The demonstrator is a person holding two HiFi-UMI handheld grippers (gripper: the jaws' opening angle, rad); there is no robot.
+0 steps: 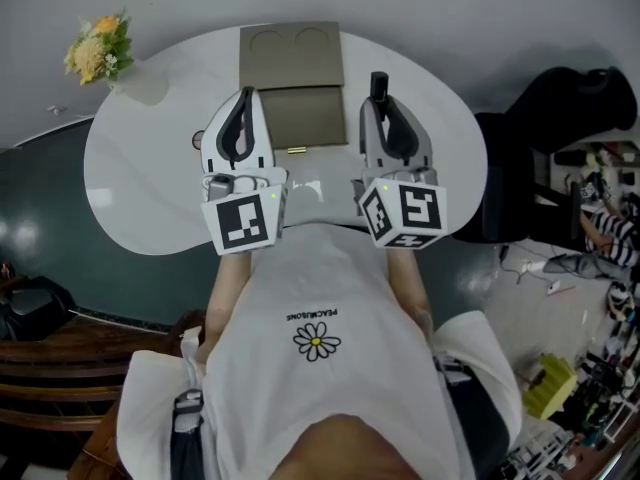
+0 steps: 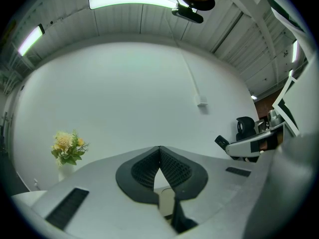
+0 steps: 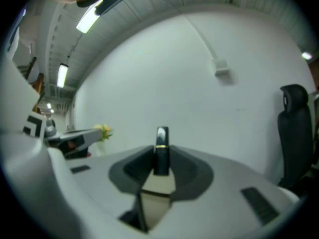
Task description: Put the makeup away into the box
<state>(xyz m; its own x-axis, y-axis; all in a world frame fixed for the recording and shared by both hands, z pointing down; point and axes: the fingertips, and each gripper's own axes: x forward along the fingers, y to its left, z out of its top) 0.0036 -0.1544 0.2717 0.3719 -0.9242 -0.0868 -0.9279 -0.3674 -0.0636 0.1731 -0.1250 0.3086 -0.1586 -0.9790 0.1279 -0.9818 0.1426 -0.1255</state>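
An olive box [image 1: 291,118] lies open at the far middle of the white table [image 1: 140,178], its lid [image 1: 290,56] folded back. My right gripper [image 1: 381,100] is raised level beside the box's right edge. It is shut on a black lipstick [image 1: 379,86] with a gold band [image 3: 162,146], which stands upright between the jaws [image 3: 161,159]. My left gripper [image 1: 243,96] is held level by the box's left edge. Its jaws meet at the tips [image 2: 159,151] with nothing between them. Through both jaw gaps a beige patch of the box [image 3: 157,184] shows below.
A vase of yellow flowers [image 1: 98,50] stands at the table's far left edge. A black office chair [image 1: 560,118] sits off the right side. A small round item [image 1: 197,140] lies on the table, partly hidden by my left gripper. Dark wooden furniture [image 1: 50,358] is at lower left.
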